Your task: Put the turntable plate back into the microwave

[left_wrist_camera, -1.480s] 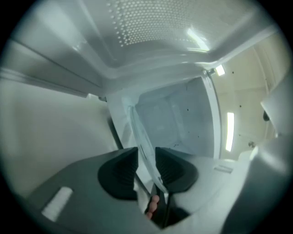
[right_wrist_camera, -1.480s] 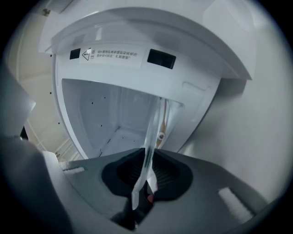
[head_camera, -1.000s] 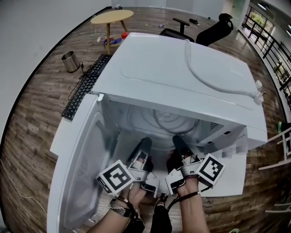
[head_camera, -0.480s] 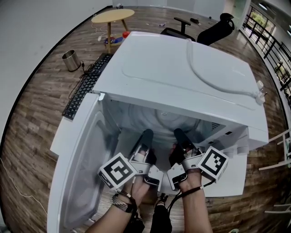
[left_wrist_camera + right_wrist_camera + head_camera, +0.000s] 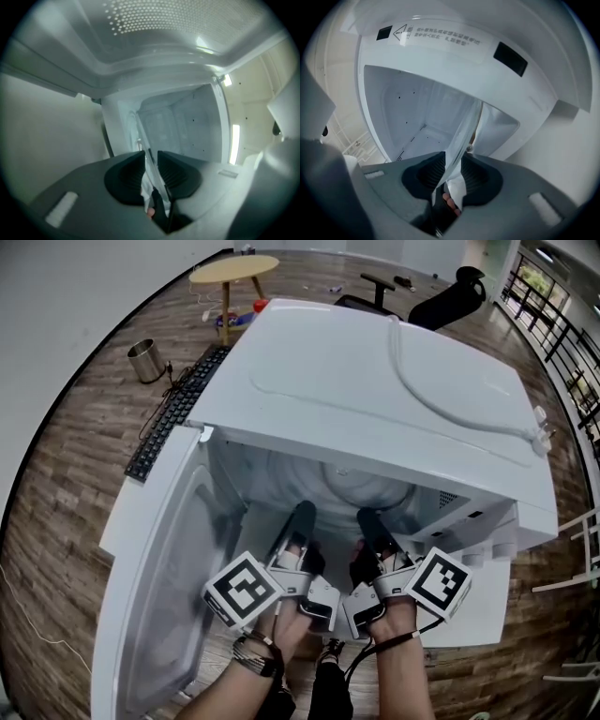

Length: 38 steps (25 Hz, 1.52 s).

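Your left gripper (image 5: 300, 521), jaws just closing, pinches the clear round glass turntable plate (image 5: 464, 129) at 7 o'clock; your right gripper (image 5: 368, 523), just opening, straddles 5 o'clock loosely. Seat it level before releasing.

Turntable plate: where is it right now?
Head view, centre: the turntable plate is inside the open microwave, right of its swung-open door.
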### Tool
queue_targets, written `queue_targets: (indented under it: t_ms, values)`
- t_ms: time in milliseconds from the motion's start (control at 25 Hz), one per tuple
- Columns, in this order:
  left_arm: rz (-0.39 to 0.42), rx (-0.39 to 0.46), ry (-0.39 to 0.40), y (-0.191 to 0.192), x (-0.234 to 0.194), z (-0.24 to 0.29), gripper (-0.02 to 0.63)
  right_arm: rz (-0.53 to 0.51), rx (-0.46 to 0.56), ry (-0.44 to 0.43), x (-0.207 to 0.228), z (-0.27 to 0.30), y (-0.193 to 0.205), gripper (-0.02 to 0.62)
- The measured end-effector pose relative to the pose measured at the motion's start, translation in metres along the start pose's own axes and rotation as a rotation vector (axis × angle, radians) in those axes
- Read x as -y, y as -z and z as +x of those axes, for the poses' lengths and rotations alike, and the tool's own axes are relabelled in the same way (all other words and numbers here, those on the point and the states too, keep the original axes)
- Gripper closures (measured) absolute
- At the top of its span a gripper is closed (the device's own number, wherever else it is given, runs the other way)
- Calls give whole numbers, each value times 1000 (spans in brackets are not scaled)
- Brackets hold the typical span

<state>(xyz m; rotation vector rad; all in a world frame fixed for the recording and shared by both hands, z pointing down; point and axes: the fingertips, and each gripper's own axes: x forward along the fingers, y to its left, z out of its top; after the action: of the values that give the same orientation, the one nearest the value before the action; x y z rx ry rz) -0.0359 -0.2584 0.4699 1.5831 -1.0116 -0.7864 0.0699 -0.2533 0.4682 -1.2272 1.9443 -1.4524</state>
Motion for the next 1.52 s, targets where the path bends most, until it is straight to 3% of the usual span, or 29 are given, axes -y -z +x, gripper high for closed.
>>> queue_targets:
  t_ms: [720,1520]
  values:
    - [-11,21,-10,-9,-4,6,545,-19,-14,20,1,-1,4,499]
    - [93,-14,-60,-10,5,22,537,-5,6,22,-1,4,-10,497]
